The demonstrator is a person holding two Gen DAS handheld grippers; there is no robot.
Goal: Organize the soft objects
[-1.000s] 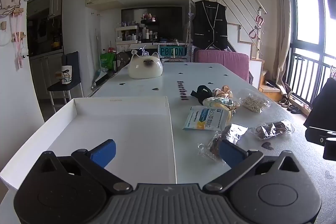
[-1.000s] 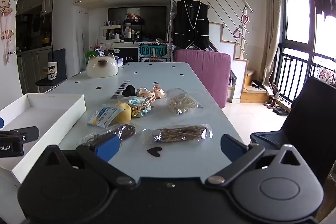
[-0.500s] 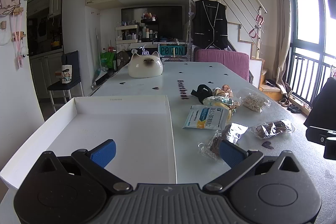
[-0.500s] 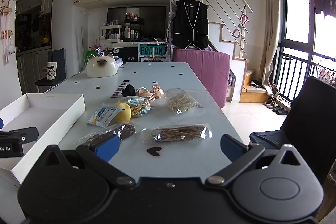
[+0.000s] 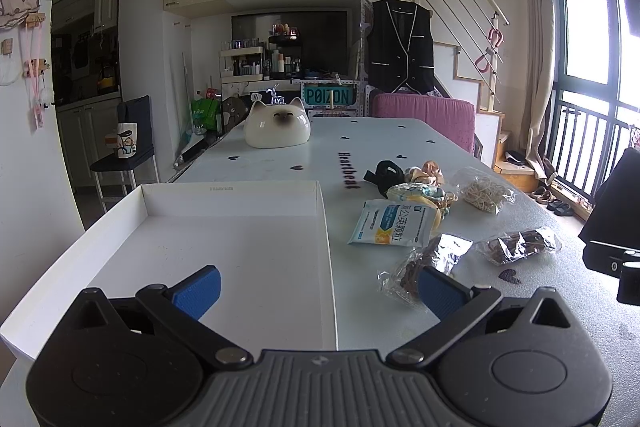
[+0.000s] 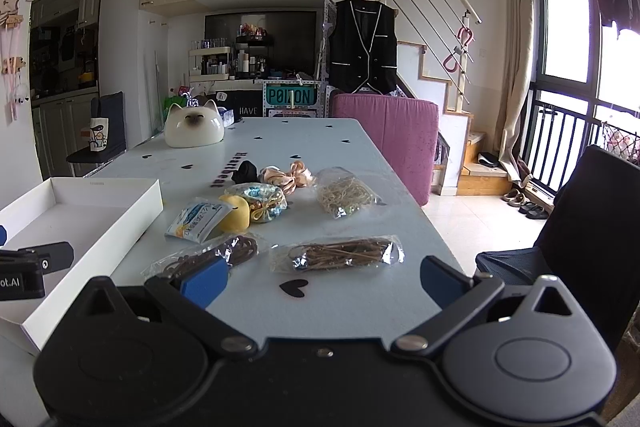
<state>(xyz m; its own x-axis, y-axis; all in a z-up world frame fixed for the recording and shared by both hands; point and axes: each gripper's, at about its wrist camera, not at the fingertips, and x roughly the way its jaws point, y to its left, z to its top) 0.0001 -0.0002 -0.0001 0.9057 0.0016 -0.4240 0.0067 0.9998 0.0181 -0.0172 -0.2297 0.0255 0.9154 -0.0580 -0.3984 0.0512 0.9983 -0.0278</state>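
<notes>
Two wide-open grippers over a table of soft things

Left view: the left gripper (image 5: 318, 285) hangs wide open, holding nothing, above the white box (image 5: 240, 259). Right view: the right gripper (image 6: 322, 281) is wide open too, just behind the bag of brown bands (image 6: 338, 253) and the blue packet (image 6: 198, 219).

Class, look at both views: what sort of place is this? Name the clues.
Most likely a lived-in loft apartment, not a lab: a staircase climbs to an upper level, a vest hangs by it, and kitchen cabinets sit behind the long table.
</notes>
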